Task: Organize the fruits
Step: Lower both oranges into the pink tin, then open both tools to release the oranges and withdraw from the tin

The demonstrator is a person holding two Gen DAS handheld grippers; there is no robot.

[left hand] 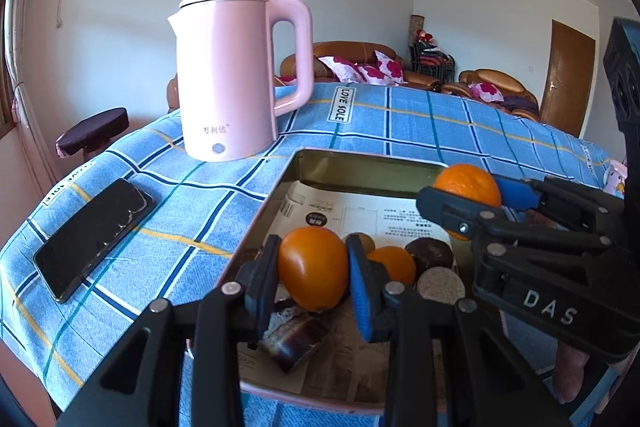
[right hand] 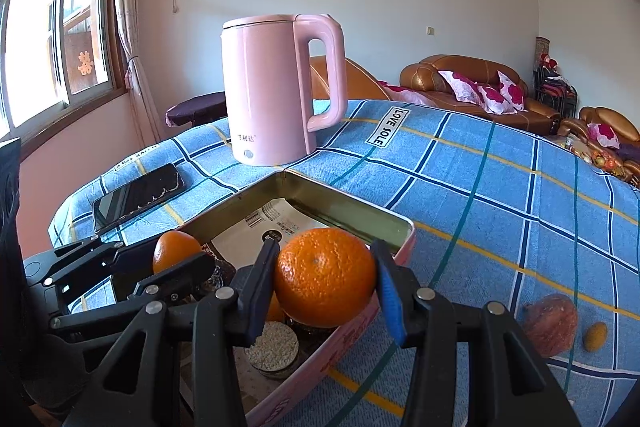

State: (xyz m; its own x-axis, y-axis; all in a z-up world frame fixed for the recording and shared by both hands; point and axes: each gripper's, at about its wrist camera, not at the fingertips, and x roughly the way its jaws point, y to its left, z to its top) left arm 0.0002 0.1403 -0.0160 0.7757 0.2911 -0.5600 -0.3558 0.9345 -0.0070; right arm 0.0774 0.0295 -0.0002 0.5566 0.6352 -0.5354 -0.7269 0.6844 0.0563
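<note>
A: Where are the fruits?

B: Two are held. The left gripper (left hand: 312,277) is clenched on a smooth orange (left hand: 313,269), pinched between its two fingers above the near end of the tin (left hand: 256,223). The right gripper (right hand: 326,281) grasps a dimpled tangerine (right hand: 325,277) the same way, over the tin's right wall.

A: Do the two grippers see each other?

B: Yes. From the left wrist, the right gripper (left hand: 460,203) comes in from the right and a little ahead, its tangerine (left hand: 468,185) held above the tin. From the right wrist, the left gripper (right hand: 176,263) sits to the left with its orange (right hand: 176,251).

A: Anything below them?

B: Inside the tin, just right of the left gripper's fingers, lies a third small orange (left hand: 394,263). Beside it are round cakes, one dark (left hand: 430,255), one pale and grainy (left hand: 440,285), on printed paper (left hand: 360,211).

A: And farther out?

B: Ahead of both grippers a pink kettle (right hand: 276,91) stands upright on the blue checked cloth (right hand: 500,187), touching the tin's far corner or just behind it; I cannot tell which. Left of it lies a black phone (left hand: 94,237). To the right of the right gripper, on the cloth, are an orange plastic bag (right hand: 552,323) and a small yellowish fruit (right hand: 595,335) just beside it.
</note>
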